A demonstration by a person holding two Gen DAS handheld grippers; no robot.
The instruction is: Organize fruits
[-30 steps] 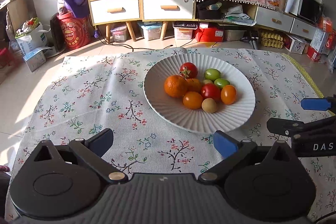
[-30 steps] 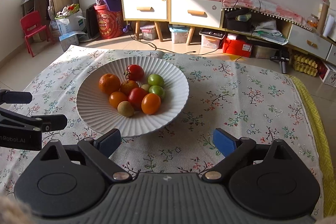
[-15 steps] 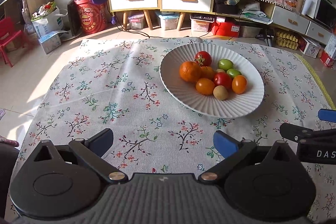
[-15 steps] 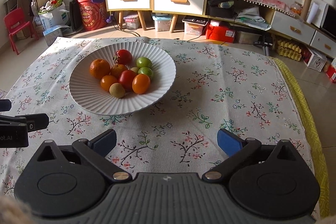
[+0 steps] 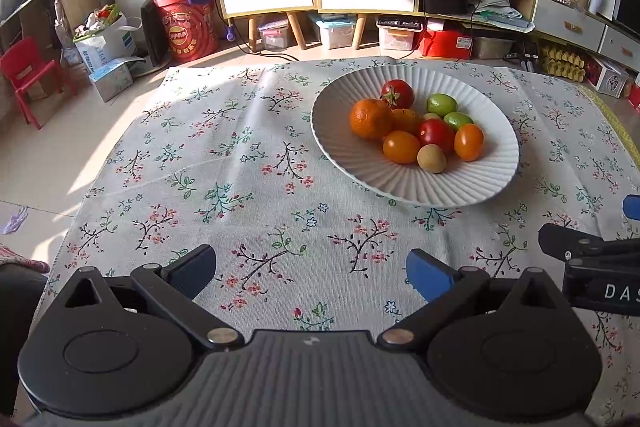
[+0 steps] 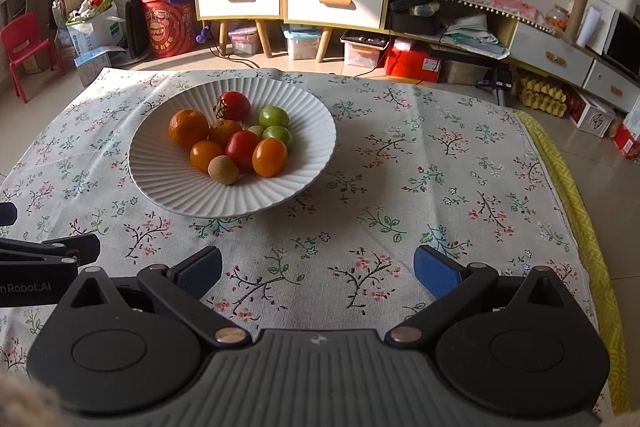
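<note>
Well beyond both tongs, fruit plate

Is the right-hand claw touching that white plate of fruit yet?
Apart. In the right wrist view the right gripper hangs open, with bare flowered tablecloth showing between its fingers and the plate.

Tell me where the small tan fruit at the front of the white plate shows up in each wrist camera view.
Left wrist view: the small tan fruit lies right of centre, at the near edge of the pile.
Right wrist view: it lies left of centre, again nearest the camera.
Shared landmark: the stemmed red tomato at the far side of the white plate.
</note>
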